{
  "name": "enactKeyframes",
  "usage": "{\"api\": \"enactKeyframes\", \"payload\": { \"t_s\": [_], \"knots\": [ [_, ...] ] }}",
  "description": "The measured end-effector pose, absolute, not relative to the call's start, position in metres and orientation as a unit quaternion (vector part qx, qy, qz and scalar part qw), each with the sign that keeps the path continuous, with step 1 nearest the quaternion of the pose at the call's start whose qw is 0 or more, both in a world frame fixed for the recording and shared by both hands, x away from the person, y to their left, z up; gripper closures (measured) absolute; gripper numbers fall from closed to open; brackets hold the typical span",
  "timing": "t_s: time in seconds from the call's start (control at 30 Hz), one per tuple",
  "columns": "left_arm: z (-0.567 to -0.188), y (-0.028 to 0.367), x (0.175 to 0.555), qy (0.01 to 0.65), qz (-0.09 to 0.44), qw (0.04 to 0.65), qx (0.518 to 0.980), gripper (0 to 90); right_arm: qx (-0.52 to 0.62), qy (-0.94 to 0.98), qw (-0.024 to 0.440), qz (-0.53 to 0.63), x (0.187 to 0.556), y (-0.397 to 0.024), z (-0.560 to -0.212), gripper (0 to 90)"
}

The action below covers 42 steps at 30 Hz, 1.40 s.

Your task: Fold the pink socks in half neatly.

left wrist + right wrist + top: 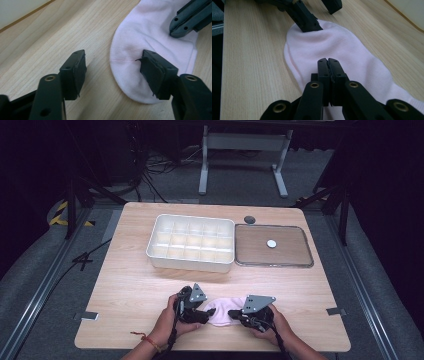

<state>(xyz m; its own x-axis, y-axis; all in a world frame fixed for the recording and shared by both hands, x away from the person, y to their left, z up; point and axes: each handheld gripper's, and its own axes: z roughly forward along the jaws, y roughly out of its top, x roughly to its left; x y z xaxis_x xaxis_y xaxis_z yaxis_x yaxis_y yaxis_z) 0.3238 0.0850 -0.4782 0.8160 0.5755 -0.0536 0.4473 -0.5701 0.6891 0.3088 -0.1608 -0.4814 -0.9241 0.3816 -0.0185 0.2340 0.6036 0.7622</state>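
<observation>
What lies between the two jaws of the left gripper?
In the left gripper view, bare wooden table and the rounded toe edge of the pink sock lie between the open jaws of the left gripper; one pad stands over the sock.

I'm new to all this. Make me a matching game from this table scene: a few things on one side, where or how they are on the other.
Things:
1. sock
2. white tray
3. left gripper
4. right gripper

States:
A. fingers pressed together over the pink fabric
B. many small compartments, at the far side
C. lies flat between both hands
D. fingers apart, one on the toe end

Pairs: 1-C, 2-B, 3-D, 4-A
</observation>
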Motion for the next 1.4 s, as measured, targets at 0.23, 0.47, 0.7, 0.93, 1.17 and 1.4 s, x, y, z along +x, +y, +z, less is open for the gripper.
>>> {"api": "enactKeyframes", "payload": {
  "t_s": [0.23, 0.47, 0.7, 0.93, 1.17, 1.4],
  "knots": [
    [-0.478, 0.085, 0.323, 0.28, 0.069, 0.377, 0.88, 63.0, 0.174, 0.891, 0.088, 0.411, 0.309, -0.161, -0.482, 89.2],
    [-0.48, 0.087, 0.325, 0.28, 0.038, 0.392, 0.875, 79.2, 0.17, 0.891, 0.091, 0.41, 0.309, -0.16, -0.481, 89.2],
    [-0.479, 0.092, 0.327, 0.284, 0.028, 0.397, 0.872, 85.2, 0.168, 0.892, 0.091, 0.409, 0.309, -0.16, -0.481, 89.2],
    [-0.474, 0.098, 0.329, 0.286, 0.023, 0.419, 0.862, 86.0, 0.167, 0.894, 0.097, 0.404, 0.309, -0.153, -0.48, 89.2],
    [-0.461, 0.106, 0.328, 0.284, 0.022, 0.46, 0.841, 86.1, 0.175, 0.893, 0.097, 0.404, 0.312, -0.143, -0.48, 89.2],
    [-0.459, 0.106, 0.327, 0.28, 0.021, 0.46, 0.842, 86.3, 0.18, 0.889, 0.084, 0.412, 0.318, -0.133, -0.482, 89.1]
  ]
}}
